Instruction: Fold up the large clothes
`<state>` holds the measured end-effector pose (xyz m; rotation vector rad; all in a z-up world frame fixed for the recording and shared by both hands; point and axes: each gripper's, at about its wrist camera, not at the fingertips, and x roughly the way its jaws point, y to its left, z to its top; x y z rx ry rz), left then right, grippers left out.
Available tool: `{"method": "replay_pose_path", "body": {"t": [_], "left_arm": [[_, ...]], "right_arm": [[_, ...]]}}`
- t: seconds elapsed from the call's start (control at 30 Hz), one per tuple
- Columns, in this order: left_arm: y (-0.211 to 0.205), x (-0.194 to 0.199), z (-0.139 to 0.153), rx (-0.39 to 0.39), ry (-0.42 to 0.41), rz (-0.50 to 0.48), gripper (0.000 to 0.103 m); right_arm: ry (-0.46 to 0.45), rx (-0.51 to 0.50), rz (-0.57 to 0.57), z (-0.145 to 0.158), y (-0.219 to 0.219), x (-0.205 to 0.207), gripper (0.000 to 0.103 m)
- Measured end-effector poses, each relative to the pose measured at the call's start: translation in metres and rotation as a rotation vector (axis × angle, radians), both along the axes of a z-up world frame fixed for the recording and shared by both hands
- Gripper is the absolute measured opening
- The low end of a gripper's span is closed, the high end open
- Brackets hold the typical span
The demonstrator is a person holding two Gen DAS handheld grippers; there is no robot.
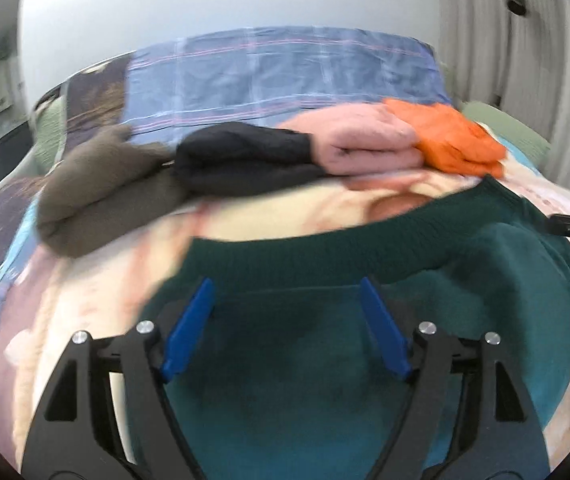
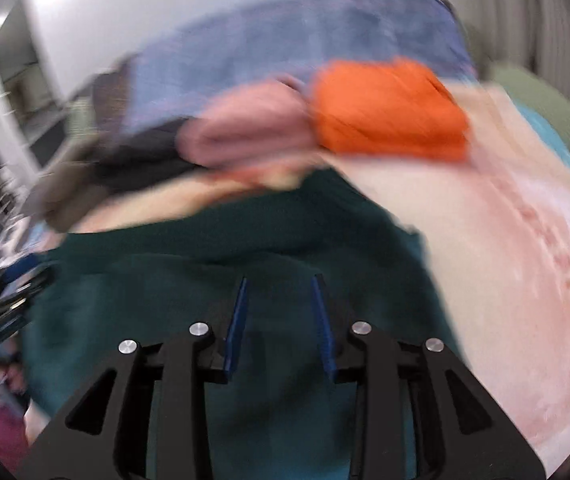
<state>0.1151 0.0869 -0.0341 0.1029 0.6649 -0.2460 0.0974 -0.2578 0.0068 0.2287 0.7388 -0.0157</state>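
Bedding first: I count a printed bedspread (image 1: 85,300), pale cream and pink, with a blue plaid sheet (image 1: 277,76) spread across its far end.

Task item: one dark green sweater (image 1: 365,340), lying flat on the near part of the bedspread, its ribbed edge running left to right just beyond my fingertips. Its near portion is cut off by the lower frame edge in both views.

Far row, left to right, at the edge of the plaid sheet: a grey-brown folded garment (image 1: 97,196), a black folded garment (image 1: 245,160), a pink folded garment (image 1: 365,148), an orange folded garment (image 1: 457,140). I cannot make out what kind of clothing each is; the right wrist view is heavily blurred.

Left gripper (image 1: 287,292): jaws spread wide over the sweater, nothing between the blue pads (image 1: 189,328).

Right gripper (image 2: 279,284): jaws narrowly apart above the green fabric, and I see nothing clamped between them. Whether the tips touch the cloth I cannot tell through the blur.

Partly seen: the tip of my right gripper enters the left wrist view at its right edge, beside the sweater's far right corner. A green pillow (image 1: 525,136) shows at far right, mostly hidden.
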Motion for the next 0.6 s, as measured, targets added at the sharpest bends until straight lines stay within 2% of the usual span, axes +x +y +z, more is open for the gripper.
{"method": "replay_pose_path", "body": {"t": [0.07, 0.13, 0.17, 0.2, 0.23, 0.27, 0.3, 0.4, 0.53, 0.57, 0.6], "left_arm": [[0.023, 0.005, -0.002, -0.024, 0.024, 0.068, 0.077], [0.046, 0.016, -0.024, -0.041, 0.113, 0.147, 0.079], [0.052, 0.019, -0.033, -0.050, 0.135, 0.152, 0.080], [0.060, 0.020, -0.045, -0.098, 0.156, 0.152, 0.080], [0.068, 0.020, -0.047, -0.149, 0.169, 0.158, 0.080], [0.073, 0.020, -0.046, -0.173, 0.186, 0.168, 0.080], [0.072, 0.020, -0.045, -0.167, 0.190, 0.166, 0.080], [0.072, 0.018, -0.043, -0.153, 0.193, 0.163, 0.080], [0.088, 0.014, -0.033, -0.228, 0.210, 0.157, 0.079], [0.093, 0.011, -0.030, -0.248, 0.207, 0.154, 0.079], [0.101, 0.007, -0.026, -0.269, 0.196, 0.156, 0.079]], "right_arm": [[-0.075, -0.043, 0.095, 0.016, 0.037, -0.006, 0.041], [-0.097, -0.080, 0.184, 0.015, 0.072, -0.005, 0.047], [-0.033, -0.099, 0.231, -0.003, 0.090, 0.003, 0.049], [0.083, -0.092, 0.261, -0.033, 0.101, 0.016, 0.051], [0.118, -0.096, 0.255, -0.068, 0.105, 0.023, 0.051], [0.053, -0.136, 0.251, -0.073, 0.108, 0.017, 0.051], [0.055, -0.152, 0.242, -0.069, 0.111, 0.015, 0.051], [0.101, -0.115, 0.241, -0.059, 0.107, 0.017, 0.051], [0.139, -0.120, 0.240, -0.042, 0.104, 0.016, 0.052], [0.137, -0.130, 0.231, -0.034, 0.106, 0.014, 0.052], [0.097, -0.133, 0.239, -0.024, 0.110, 0.011, 0.052]]}}
